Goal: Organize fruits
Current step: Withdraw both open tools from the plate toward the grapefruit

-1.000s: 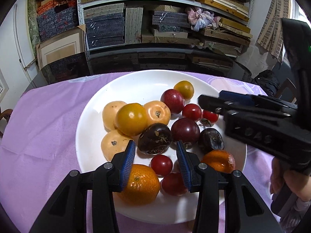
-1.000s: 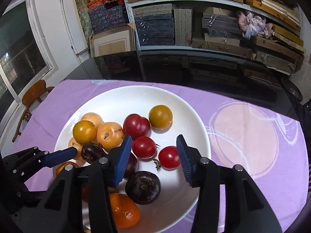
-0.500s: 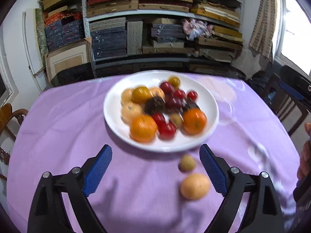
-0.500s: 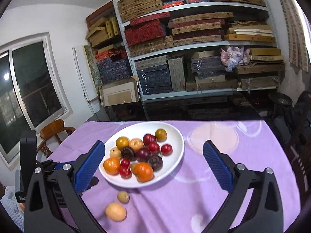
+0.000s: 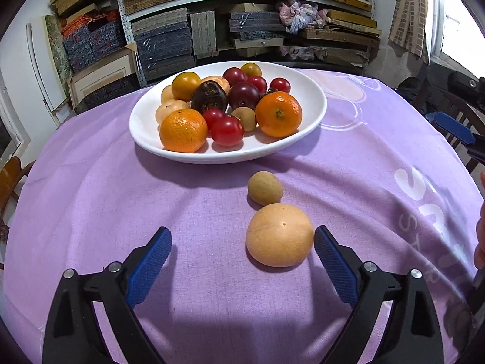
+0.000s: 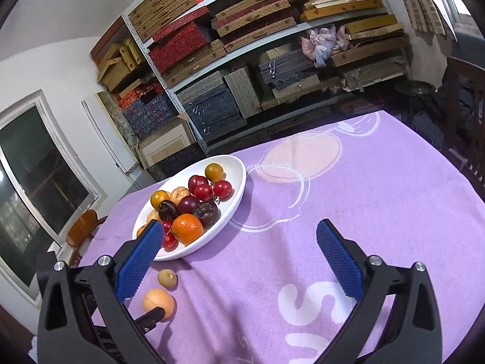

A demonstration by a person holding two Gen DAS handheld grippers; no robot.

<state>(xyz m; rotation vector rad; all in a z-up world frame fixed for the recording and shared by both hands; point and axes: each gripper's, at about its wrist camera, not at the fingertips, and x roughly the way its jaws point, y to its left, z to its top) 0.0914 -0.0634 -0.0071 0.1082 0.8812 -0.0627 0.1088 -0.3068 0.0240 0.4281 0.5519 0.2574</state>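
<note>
- Since two fruits lie on the cloth point(image 5: 91, 200) just short of the plate point(image 5: 315, 103), I judge they are what's left to organize.
- My left gripper point(image 5: 242, 251) is spread wide, its right finger point(image 5: 332, 261) just beside the peach point(image 5: 279, 234); the small fruit point(image 5: 265, 187) sits beyond.
- My right gripper point(image 6: 239, 257) hangs wide and empty.
- White cloth lettering, partly cut off: an "S" is all I can read.

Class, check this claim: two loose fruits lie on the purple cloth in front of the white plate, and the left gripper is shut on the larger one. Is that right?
Not quite. The left gripper is open, not shut: the large pale-orange fruit lies between its fingers, as the left wrist view shows. The rest holds: it and the small tan fruit lie on the purple cloth before the white plate.
</note>
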